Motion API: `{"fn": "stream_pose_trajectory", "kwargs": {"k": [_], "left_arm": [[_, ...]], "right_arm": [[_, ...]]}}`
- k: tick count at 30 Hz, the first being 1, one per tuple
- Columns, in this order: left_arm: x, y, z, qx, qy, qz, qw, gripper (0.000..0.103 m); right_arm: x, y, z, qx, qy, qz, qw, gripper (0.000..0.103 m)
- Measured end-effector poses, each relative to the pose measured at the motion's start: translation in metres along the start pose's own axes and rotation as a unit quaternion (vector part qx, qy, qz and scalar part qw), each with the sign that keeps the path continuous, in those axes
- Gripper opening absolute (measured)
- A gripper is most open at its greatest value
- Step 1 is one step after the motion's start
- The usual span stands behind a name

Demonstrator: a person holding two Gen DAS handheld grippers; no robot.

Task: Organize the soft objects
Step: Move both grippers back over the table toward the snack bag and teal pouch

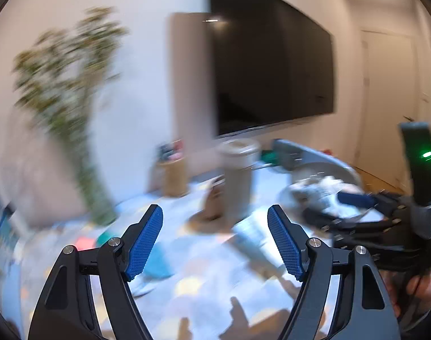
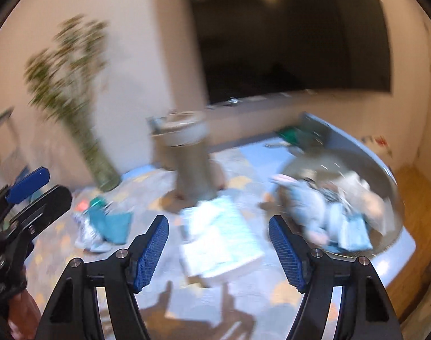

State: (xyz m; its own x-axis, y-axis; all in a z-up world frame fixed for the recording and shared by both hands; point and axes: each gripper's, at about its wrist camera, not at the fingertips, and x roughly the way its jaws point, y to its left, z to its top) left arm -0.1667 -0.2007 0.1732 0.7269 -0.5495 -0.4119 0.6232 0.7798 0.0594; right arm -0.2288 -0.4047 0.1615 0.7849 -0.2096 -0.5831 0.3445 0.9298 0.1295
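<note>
A heap of soft cloth items [image 2: 328, 212] fills a round grey basin [image 2: 385, 175] at the right edge of the patterned blue table cover [image 2: 243, 291], with a folded pale cloth [image 2: 221, 232] flat near the middle and a teal cloth [image 2: 113, 223] crumpled to the left. Both the left gripper [image 1: 215, 243] and the right gripper [image 2: 218, 250] hang over the table with jaws wide and nothing between them. Behind stand a tan tumbler [image 2: 189, 155], a vase of green stems [image 2: 73, 90], a cream wall and a large dark screen [image 1: 272, 65], all blurred.
</note>
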Motion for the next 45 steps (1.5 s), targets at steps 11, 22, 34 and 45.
{"fn": "stream_pose_trajectory", "kwargs": {"k": [11, 22, 34, 45], "left_arm": [[-0.006, 0.133, -0.109, -0.107, 0.062, 0.215, 0.9688, 0.075], [0.052, 0.199, -0.185, -0.233, 0.226, 0.177, 0.9291, 0.075], [0.064, 0.185, -0.189, -0.197, 0.258, 0.176, 0.9294, 0.103], [0.054, 0.178, -0.188, -0.181, 0.262, 0.171, 0.9325, 0.102]], "right_arm": [[0.026, 0.138, -0.038, -0.121, -0.038, 0.073, 0.989, 0.087], [0.153, 0.183, -0.098, -0.132, 0.122, 0.081, 0.98, 0.088], [0.178, 0.191, -0.114, -0.167, 0.189, 0.079, 0.964, 0.103], [0.179, 0.187, -0.115, -0.177, 0.198, 0.098, 0.959, 0.103]]}}
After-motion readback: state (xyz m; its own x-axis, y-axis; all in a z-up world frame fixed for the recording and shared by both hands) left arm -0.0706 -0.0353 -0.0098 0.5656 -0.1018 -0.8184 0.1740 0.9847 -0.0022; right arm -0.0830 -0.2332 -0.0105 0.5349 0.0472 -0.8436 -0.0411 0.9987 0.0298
